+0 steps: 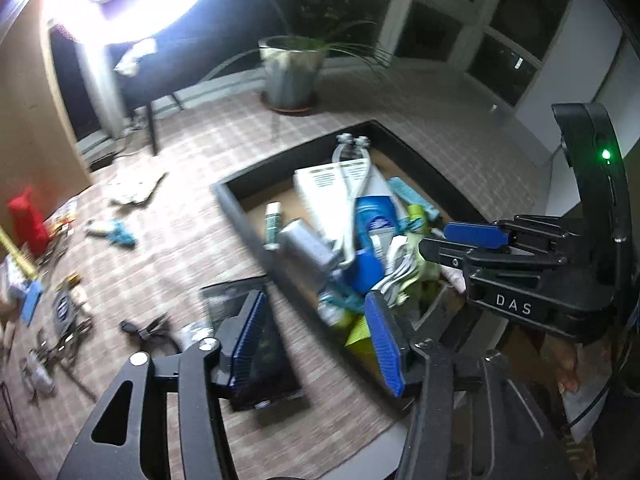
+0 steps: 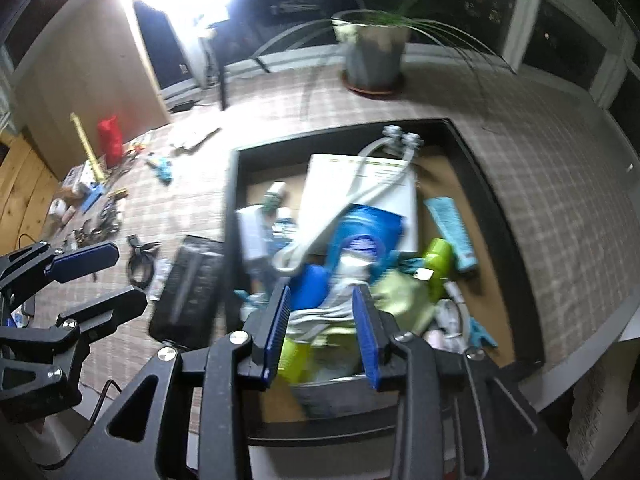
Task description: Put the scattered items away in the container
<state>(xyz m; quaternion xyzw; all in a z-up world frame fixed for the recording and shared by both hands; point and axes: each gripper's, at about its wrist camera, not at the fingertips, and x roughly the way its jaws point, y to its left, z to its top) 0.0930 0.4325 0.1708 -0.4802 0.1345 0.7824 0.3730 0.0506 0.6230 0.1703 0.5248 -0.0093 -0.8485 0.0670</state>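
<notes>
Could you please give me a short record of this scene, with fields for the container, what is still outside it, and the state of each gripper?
container: black tray, brown floor, piled with items
in container: white box, white hose, teal tube
outside: black flat box, black cable, teal item
left gripper: open, nothing between the pads
right gripper: open, above the pile, holding nothing
surface: checked cloth

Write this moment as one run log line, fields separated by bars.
left gripper: open, empty | right gripper: open, empty, above tray | black box: outside tray | tray: many items inside
</notes>
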